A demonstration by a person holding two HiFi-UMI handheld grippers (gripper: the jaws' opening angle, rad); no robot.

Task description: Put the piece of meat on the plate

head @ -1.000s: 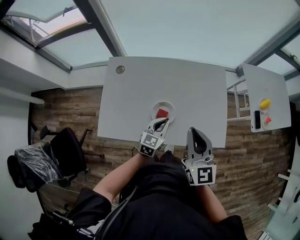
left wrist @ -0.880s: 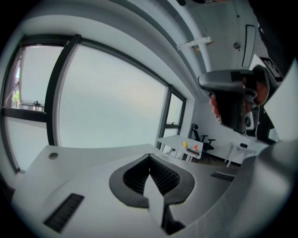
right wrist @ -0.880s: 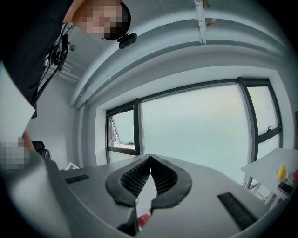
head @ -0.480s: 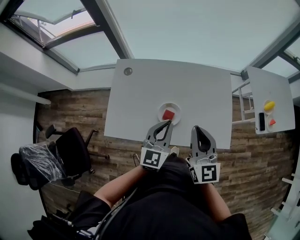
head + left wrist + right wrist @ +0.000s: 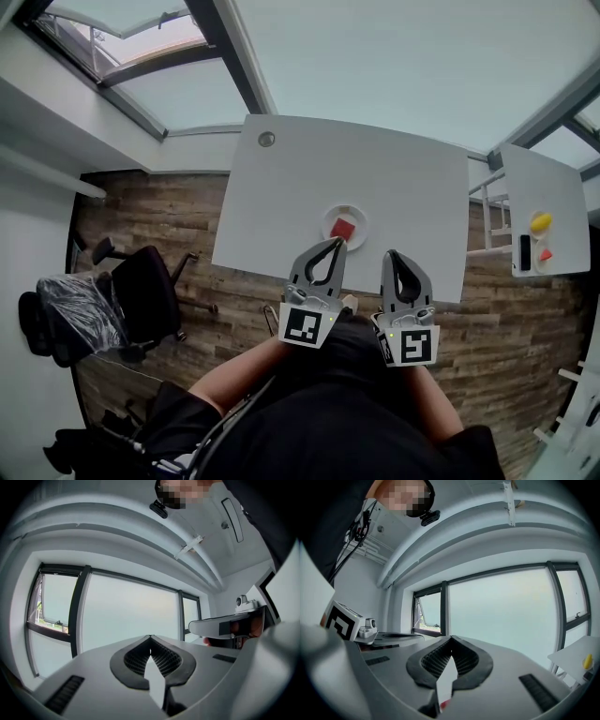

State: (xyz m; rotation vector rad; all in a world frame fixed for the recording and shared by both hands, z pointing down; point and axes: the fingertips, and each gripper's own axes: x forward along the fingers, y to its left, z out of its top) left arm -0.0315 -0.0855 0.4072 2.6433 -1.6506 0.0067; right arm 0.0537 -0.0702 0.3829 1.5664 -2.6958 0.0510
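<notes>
In the head view a red piece of meat (image 5: 343,229) lies on a small white plate (image 5: 330,219) near the front edge of a white table (image 5: 375,178). My left gripper (image 5: 335,244) is shut with nothing in it, raised level just in front of the plate. Beside it on the right, my right gripper (image 5: 390,255) is likewise shut and empty. In the left gripper view the jaws (image 5: 150,639) meet at the tips, facing a window. The right gripper view shows its jaws (image 5: 451,640) closed too, with a sliver of red low in the gap behind them.
A second white table (image 5: 548,211) at the right carries a yellow object (image 5: 538,222), a small red object (image 5: 545,254) and a dark phone (image 5: 525,252). A black office chair (image 5: 141,295) stands on the wooden floor at the left. Large windows run behind the tables.
My left gripper has risen from beside the plate and levelled out, coming alongside the right gripper. The meat stays on the plate. The right gripper has kept still.
</notes>
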